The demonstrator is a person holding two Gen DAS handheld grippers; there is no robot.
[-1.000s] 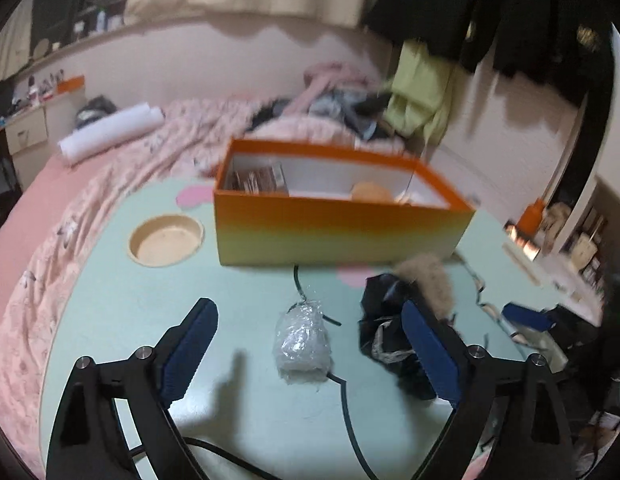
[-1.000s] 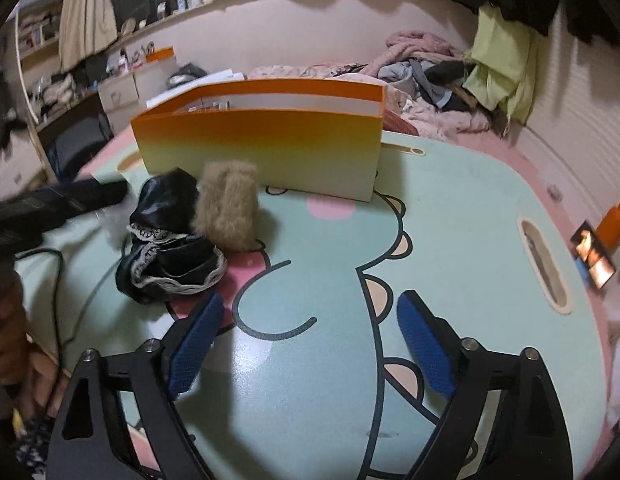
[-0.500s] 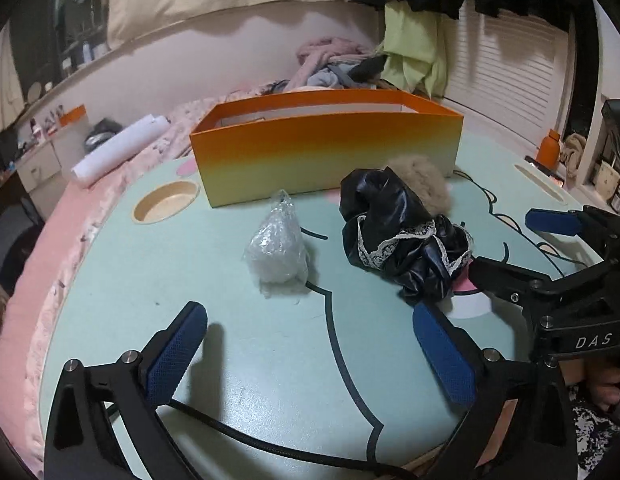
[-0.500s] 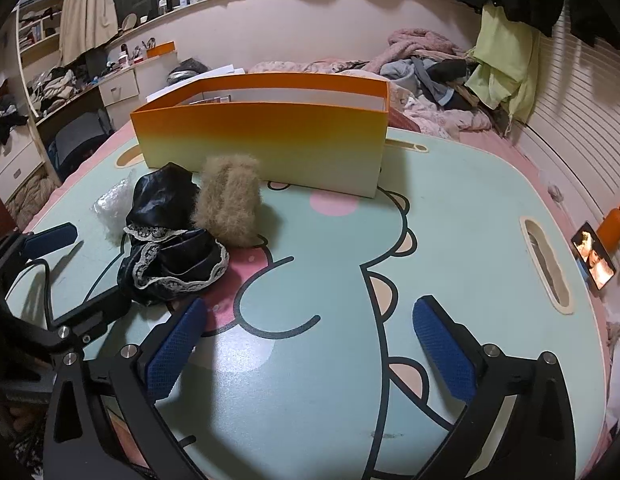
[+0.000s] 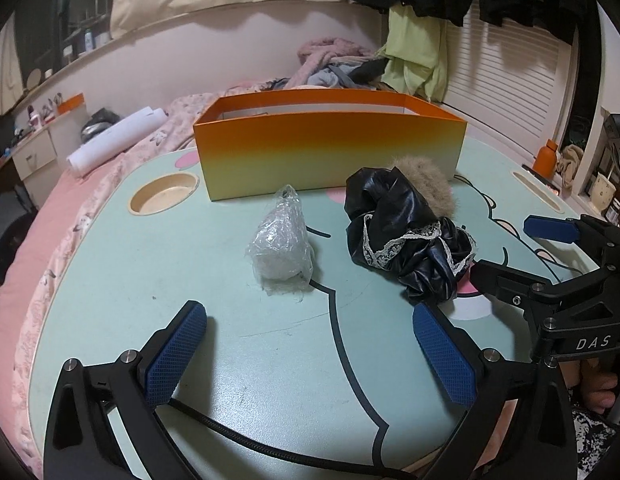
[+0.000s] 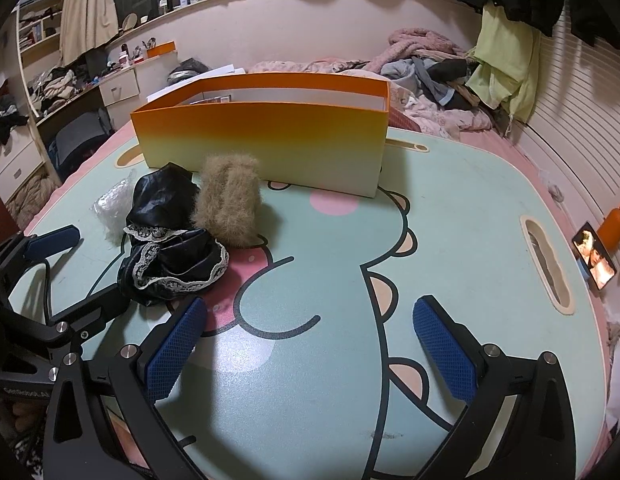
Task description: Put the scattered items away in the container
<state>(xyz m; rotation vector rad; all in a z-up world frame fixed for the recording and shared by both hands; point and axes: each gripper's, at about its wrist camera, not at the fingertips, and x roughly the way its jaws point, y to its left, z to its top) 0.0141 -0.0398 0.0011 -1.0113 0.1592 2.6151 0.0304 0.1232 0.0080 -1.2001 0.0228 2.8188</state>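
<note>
Inventory, left to right, placed against the orange-to-yellow open-topped cardboard box (image 5: 329, 152) at the back of the pale green cartoon-printed counter (image 5: 142, 280).

1. Round cream cup recess (image 5: 164, 198) in the counter, left of the box. Empty.

2. Left gripper (image 5: 310, 350). A second ago it stood closer to the box and looked down into it; it has since drawn back and sunk nearer the counter. Jaws spread wide, nothing between them. Judged: a drop-off is over and the hand is set for the next pick.

3. Crumpled clear plastic bag with something white inside (image 5: 282, 250), in front of the box, clear of its wall. It lies ahead of the left jaws, roughly on their centre line, not yet between the pads.

4. Black satin lace-trimmed bundle (image 5: 405, 236), right of the bag, in front of the box. It lies ahead of the left gripper's right-hand pad and up-left of the right gripper's jaws.

5. Tan furry tuft (image 6: 230, 204), touching the black bundle, just in front of the box wall.

6. Right gripper (image 6: 310, 350), near side of the counter, right of the bundle. Jaws fully apart, only bare counter between them.

Three items remain outside the box; the bag looks the left hand's likeliest next pick.
</note>
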